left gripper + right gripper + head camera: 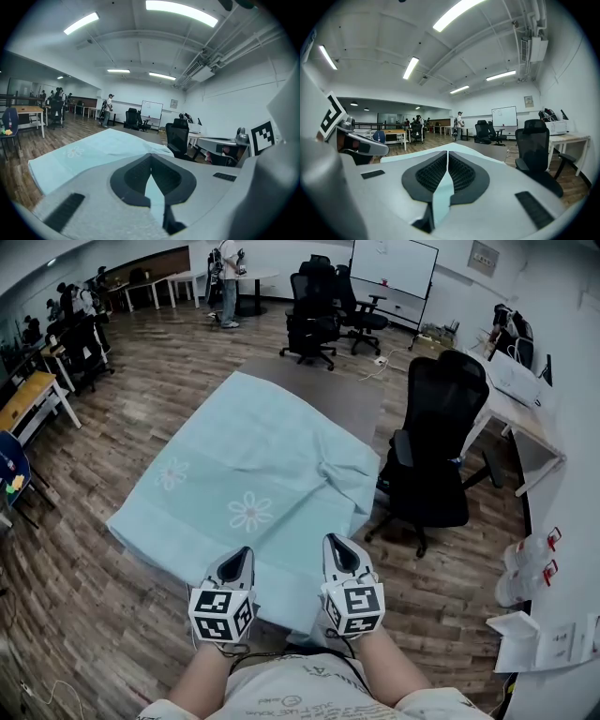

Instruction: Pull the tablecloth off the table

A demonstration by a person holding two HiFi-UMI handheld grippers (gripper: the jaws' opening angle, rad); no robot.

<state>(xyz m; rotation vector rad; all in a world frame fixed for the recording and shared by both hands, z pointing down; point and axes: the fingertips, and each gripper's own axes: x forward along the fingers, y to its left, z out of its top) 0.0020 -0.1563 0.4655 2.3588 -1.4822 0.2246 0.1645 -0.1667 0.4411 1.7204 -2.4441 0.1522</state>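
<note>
Left gripper (240, 557) and right gripper (338, 547), jaws closed, each clamp the near edge of the light-blue flowered fabric tablecloth (248, 460).

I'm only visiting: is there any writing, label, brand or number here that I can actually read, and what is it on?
No text here can be read for certain.
Shirt print: blurred, unreadable.
Whiteboard: any writing is too small to read.
Wall sign: too small to read.
Marker cubes: black-and-white square patterns, no letters.
</note>
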